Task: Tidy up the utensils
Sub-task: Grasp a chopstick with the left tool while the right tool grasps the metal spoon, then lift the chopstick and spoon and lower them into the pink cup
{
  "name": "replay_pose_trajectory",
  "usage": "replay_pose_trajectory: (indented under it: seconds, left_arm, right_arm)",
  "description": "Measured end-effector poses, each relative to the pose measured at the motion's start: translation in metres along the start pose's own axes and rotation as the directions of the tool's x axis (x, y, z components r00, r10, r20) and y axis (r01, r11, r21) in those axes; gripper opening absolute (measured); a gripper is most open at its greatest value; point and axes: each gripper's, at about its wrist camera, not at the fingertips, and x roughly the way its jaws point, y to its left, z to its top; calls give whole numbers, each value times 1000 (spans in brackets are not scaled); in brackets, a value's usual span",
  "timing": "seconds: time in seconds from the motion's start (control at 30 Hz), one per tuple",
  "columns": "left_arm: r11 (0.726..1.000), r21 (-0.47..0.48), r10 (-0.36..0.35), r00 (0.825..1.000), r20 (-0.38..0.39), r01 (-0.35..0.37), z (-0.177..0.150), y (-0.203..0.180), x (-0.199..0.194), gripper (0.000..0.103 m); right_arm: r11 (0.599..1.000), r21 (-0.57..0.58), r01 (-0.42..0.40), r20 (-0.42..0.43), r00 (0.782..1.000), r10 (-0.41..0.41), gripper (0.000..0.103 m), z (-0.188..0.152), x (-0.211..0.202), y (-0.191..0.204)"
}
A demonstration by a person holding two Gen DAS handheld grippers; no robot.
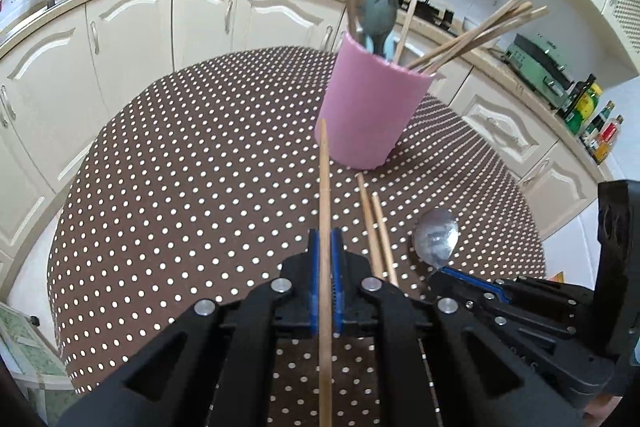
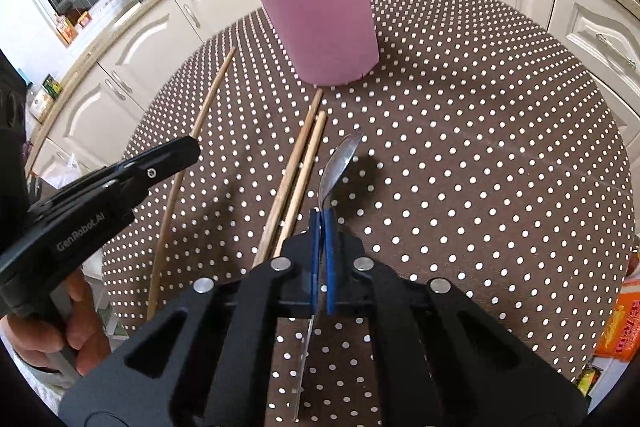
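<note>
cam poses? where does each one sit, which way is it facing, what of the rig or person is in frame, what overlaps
Left wrist: on the left gripper, angled down at the table toward the pink cup; its shut fingers hold a chopstick; right gripper at its right.
Right wrist: on the right gripper, angled down toward the same cup; shut on a spoon; left gripper and a hand at its left.
Shared: cup, spoon, two loose chopsticks, dotted tablecloth.
</note>
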Motion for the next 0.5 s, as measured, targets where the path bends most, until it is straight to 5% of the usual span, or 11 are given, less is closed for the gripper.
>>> replay_pose_trajectory:
  seconds: [0.33,0.5]
  left_arm:
    - [996,38,-90,989,120,86,2,-14,-22,6]
    - [984,60,-177,962,206,168,4,-20,-35,6]
  right_arm:
    - [998,2,-63,122,991,62,2,-6,-40,-12]
    - [998,-31,-52,217,975,58,2,-7,-66,-3]
